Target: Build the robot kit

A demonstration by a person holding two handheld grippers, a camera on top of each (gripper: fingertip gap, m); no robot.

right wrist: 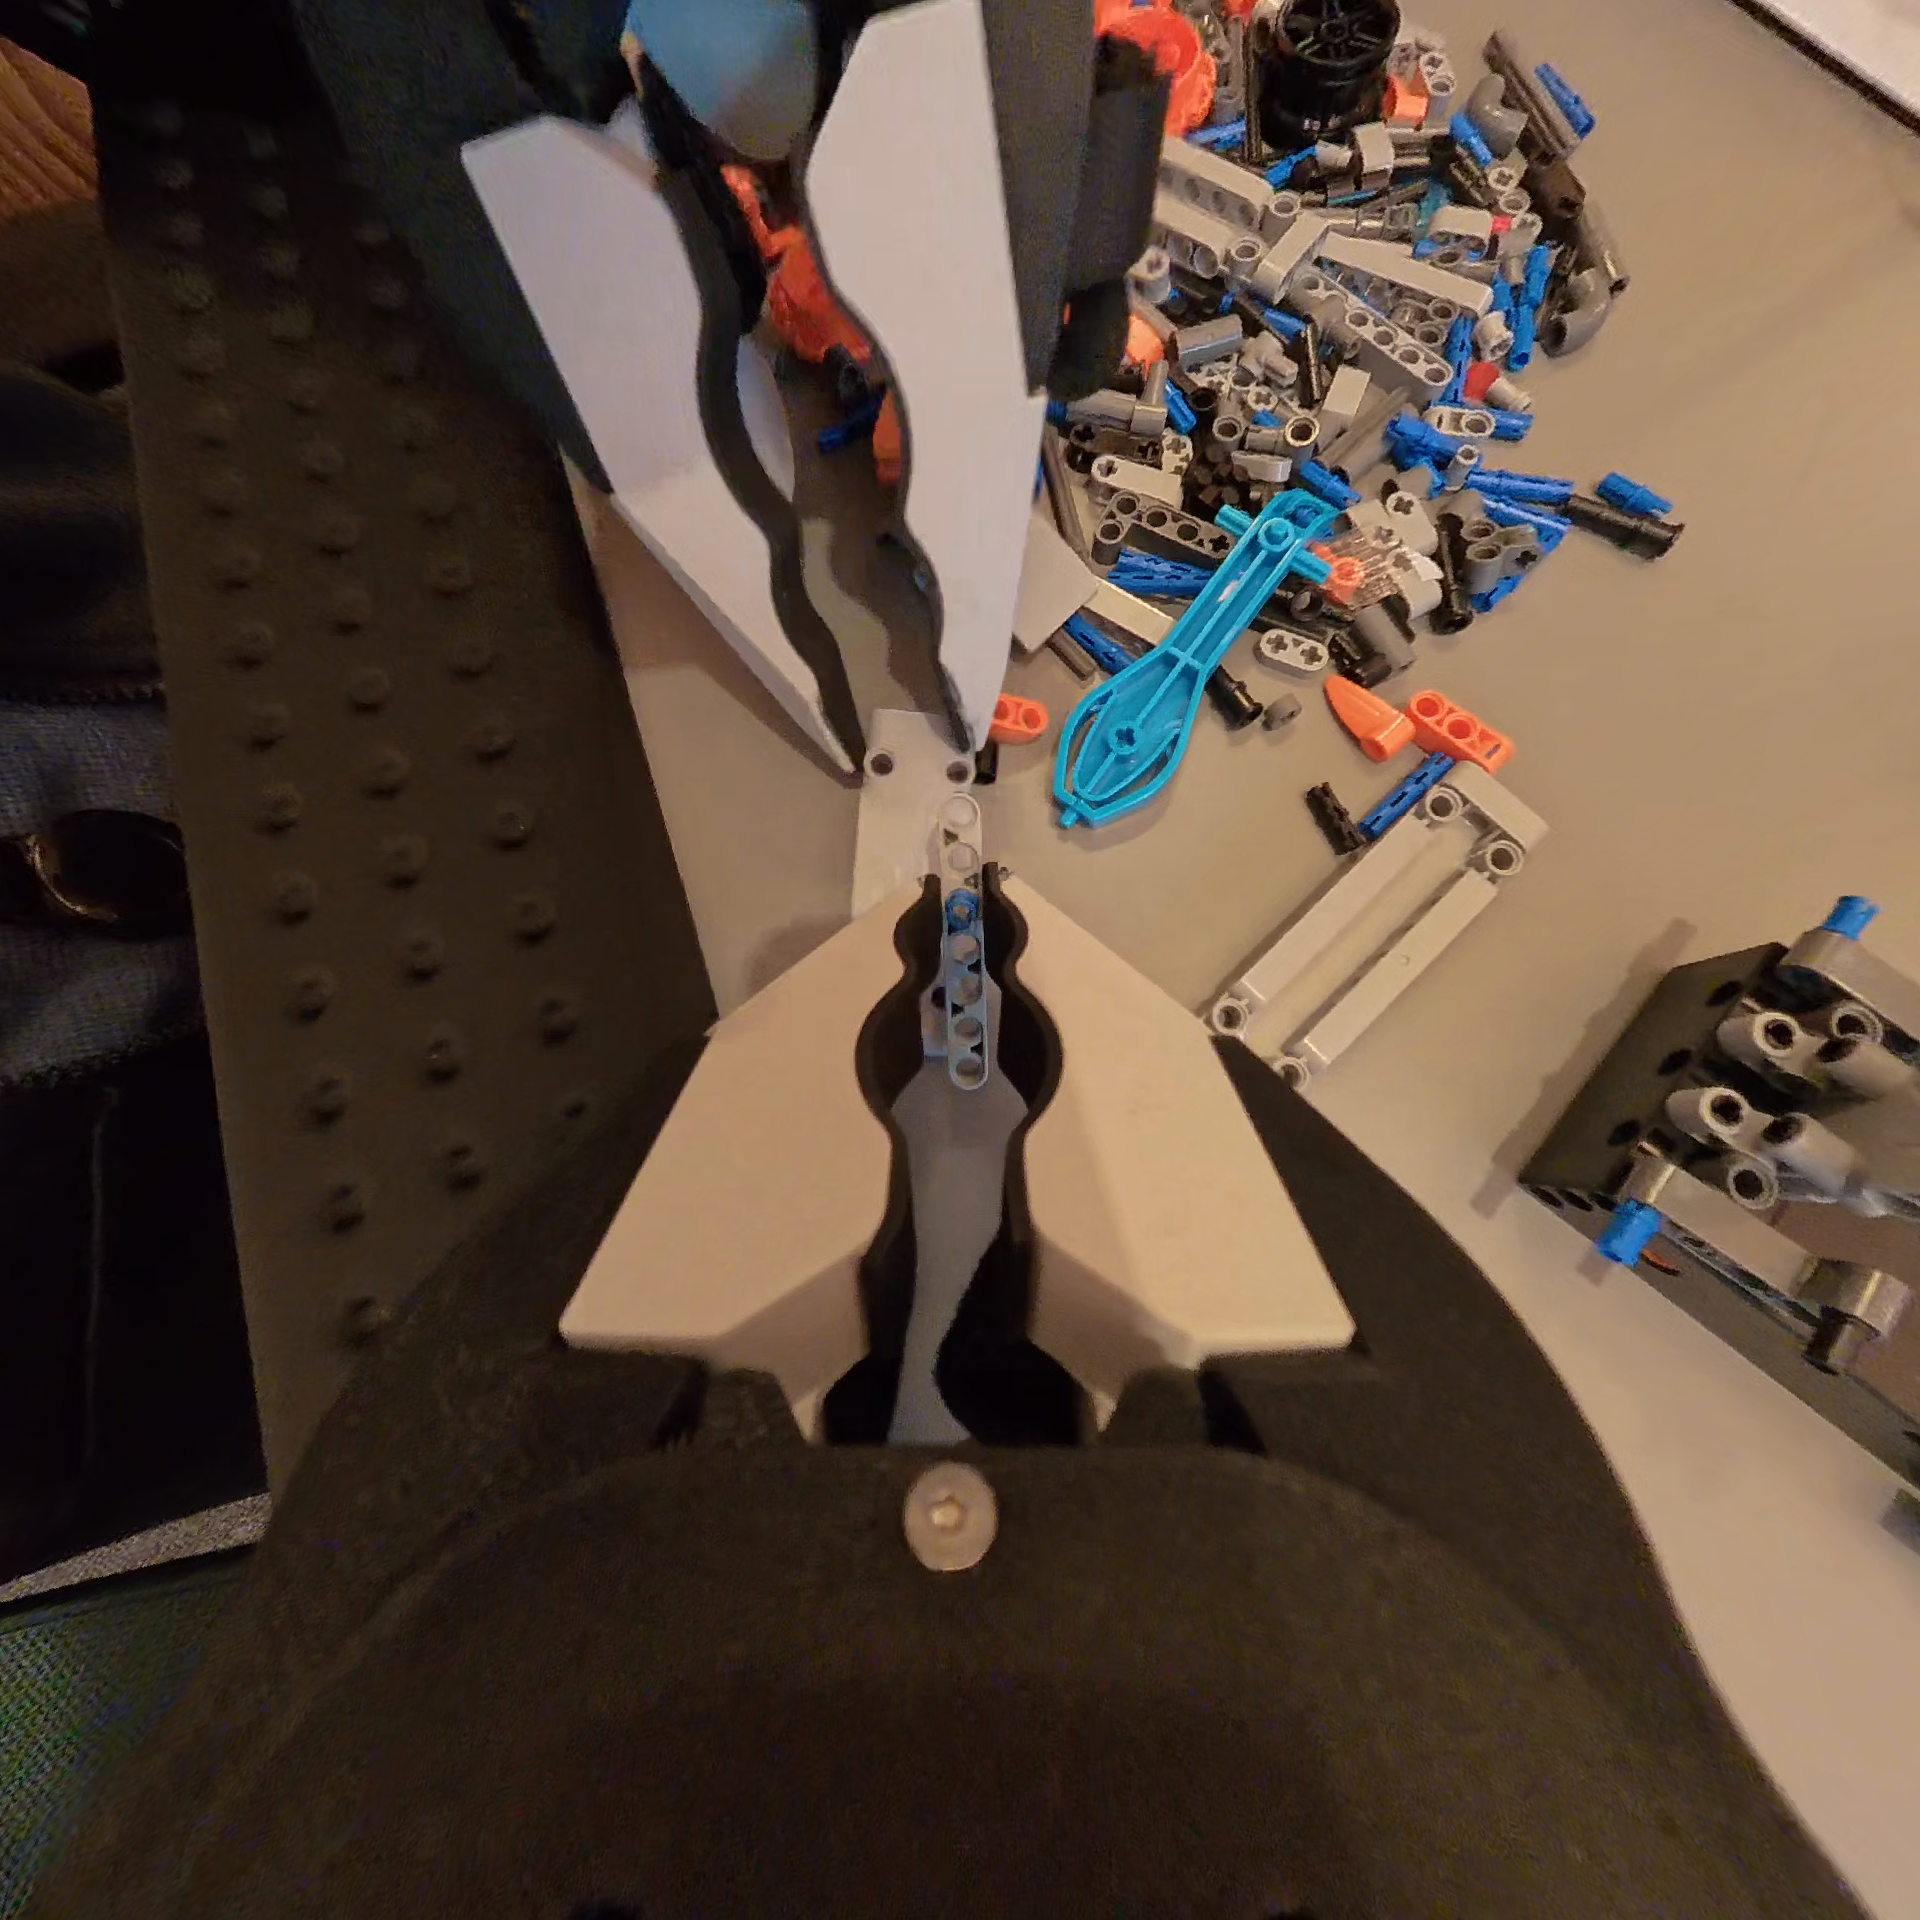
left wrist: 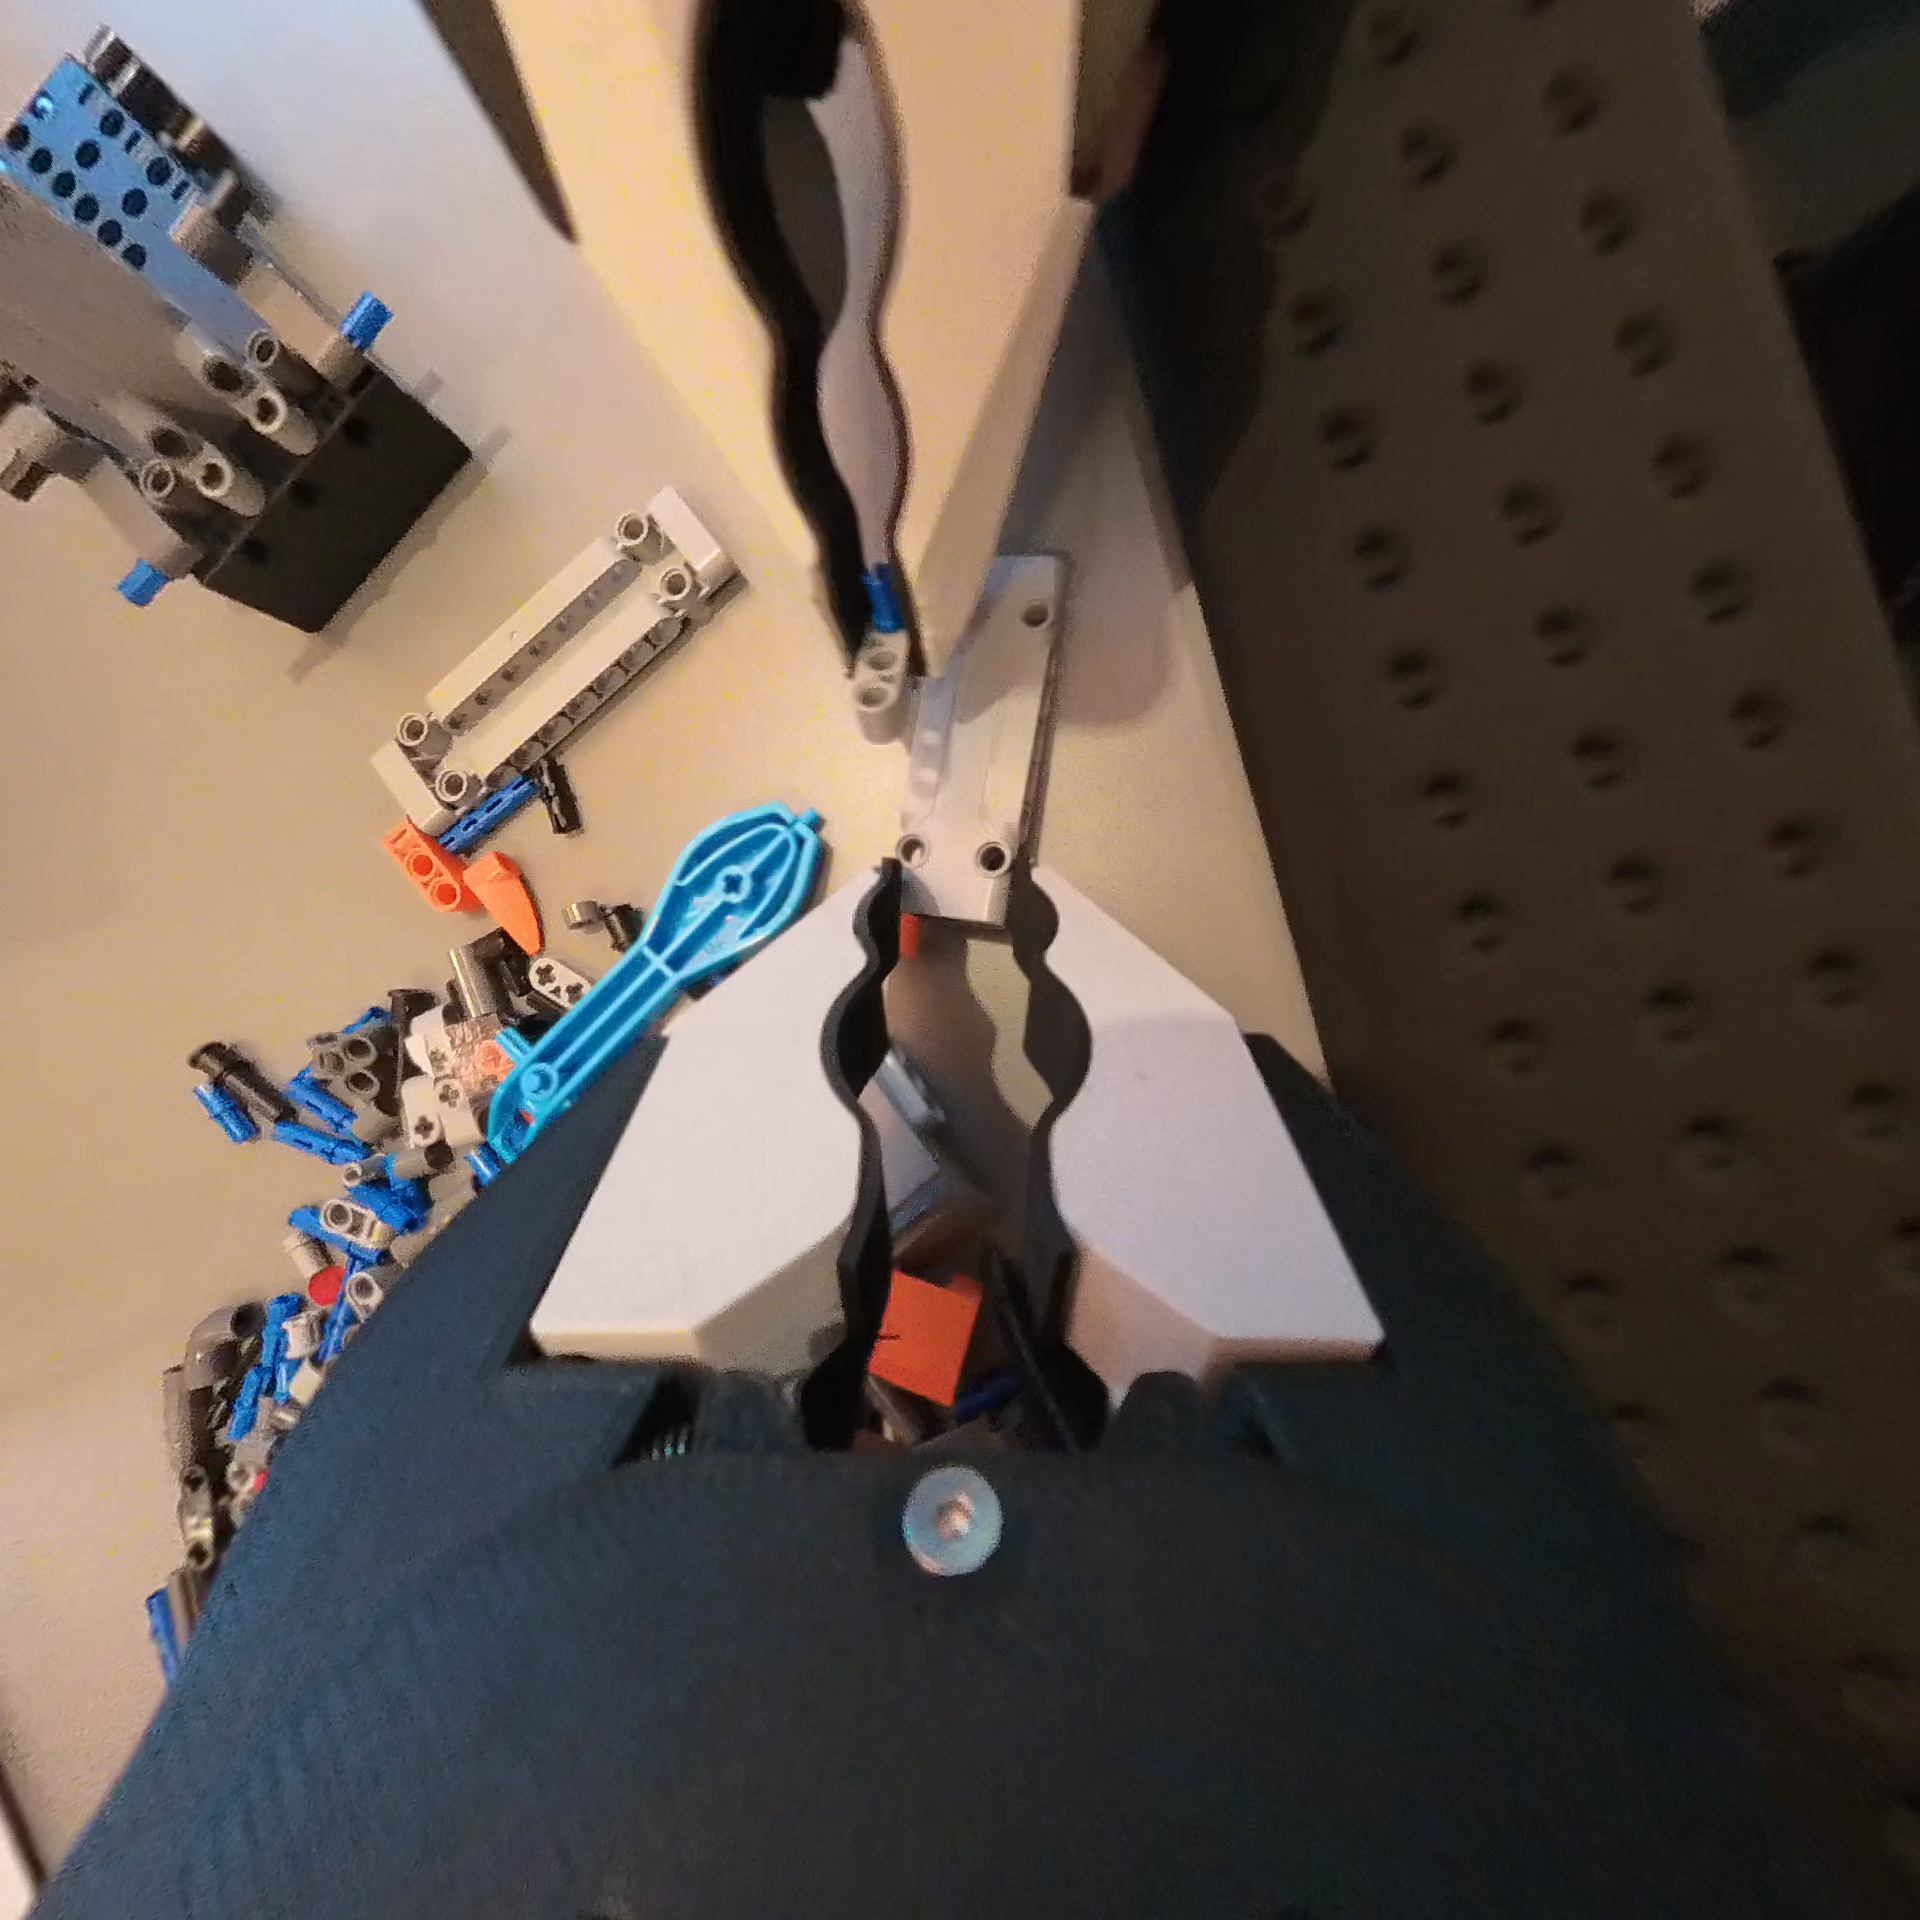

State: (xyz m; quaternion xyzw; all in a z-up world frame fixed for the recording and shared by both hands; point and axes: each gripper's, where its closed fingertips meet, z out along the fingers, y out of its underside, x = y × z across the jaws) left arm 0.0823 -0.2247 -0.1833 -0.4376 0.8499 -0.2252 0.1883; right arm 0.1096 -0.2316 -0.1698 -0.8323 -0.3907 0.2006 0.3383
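My left gripper (left wrist: 961,883) is shut on the near end of a flat grey panel (left wrist: 982,727) with holes at its corners and holds it over the table edge. My right gripper (right wrist: 966,883) is shut on a thin grey beam (right wrist: 961,966) with a row of holes and a blue pin (right wrist: 963,909) in it. The two grippers face each other tip to tip. The beam's free end (left wrist: 881,691) touches the panel's side. In the right wrist view the left gripper (right wrist: 909,753) comes down from the top, holding the panel (right wrist: 894,821). In the left wrist view the right gripper (left wrist: 873,623) does the same.
A pile of small grey, blue, black and orange parts (right wrist: 1351,364) lies on the pale table (right wrist: 1714,727). A turquoise paddle-shaped piece (right wrist: 1174,665), a grey rectangular frame (right wrist: 1371,914) and a black block with grey connectors (right wrist: 1745,1122) lie near it. A dark studded mat (right wrist: 364,727) borders the table. The grippers are tip to tip, or close to it.
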